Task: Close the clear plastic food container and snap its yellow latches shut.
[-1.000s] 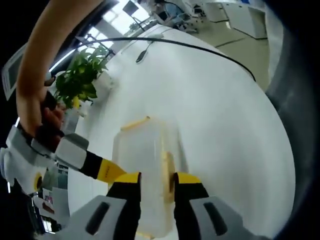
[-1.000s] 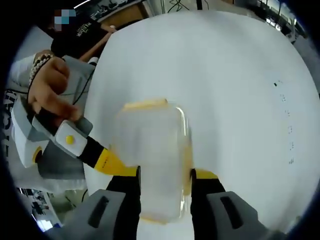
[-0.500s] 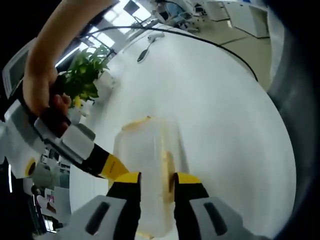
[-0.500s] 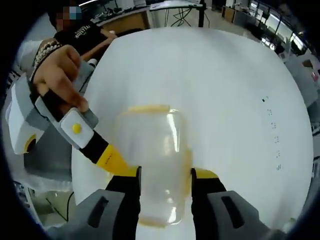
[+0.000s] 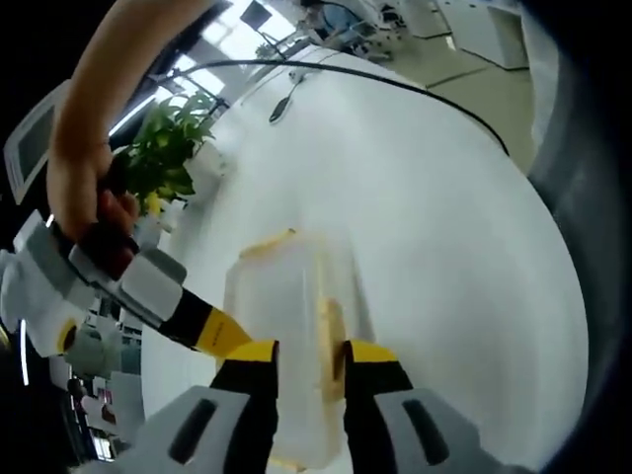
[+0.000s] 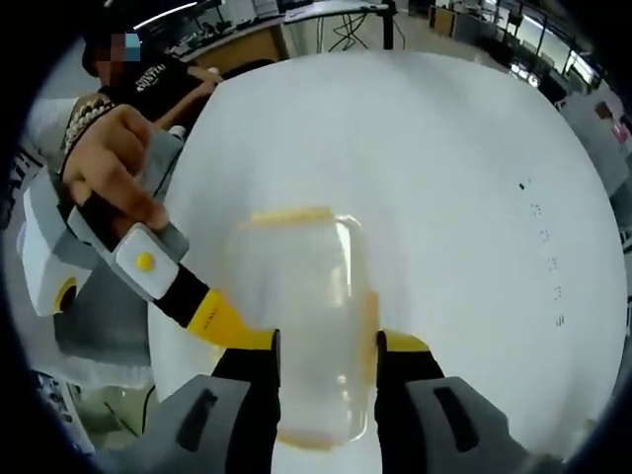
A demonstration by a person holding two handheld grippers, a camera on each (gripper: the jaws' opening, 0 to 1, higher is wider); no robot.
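Very little has changed over the last second, and that is the useful news. The white table (image 5: 425, 217) and the plant (image 5: 163, 153) at its far edge slide and tilt a little in both views. That is your hands rolling the cameras, not anything moving on the table. The container (image 6: 301, 306) sits in the same place against each pair of jaws throughout, near the middle of the table with its lid already down on the body, so the closing step looks done. Your right gripper (image 6: 328, 346) has its jaws spread across the container's near end, one against each long side. Because the box keeps pace with the jaws, I judge you are clamping it steady. Your left gripper (image 5: 308, 360) has its jaws drawn close together around the container's edge, with the side latch (image 5: 331, 336) pinched between them at an unchanged gap. The hand (image 5: 84, 202) on the other gripper has lifted and settled again at the left of the left gripper view, while its yellow tip stays against the container wall. The side latch looks flat to the wall, though the clear plastic hides whether it has clicked. The far latch (image 5: 267, 242) lies along the far end, and I cannot tell whether it is snapped. Treat both as unconfirmed and press firmly.
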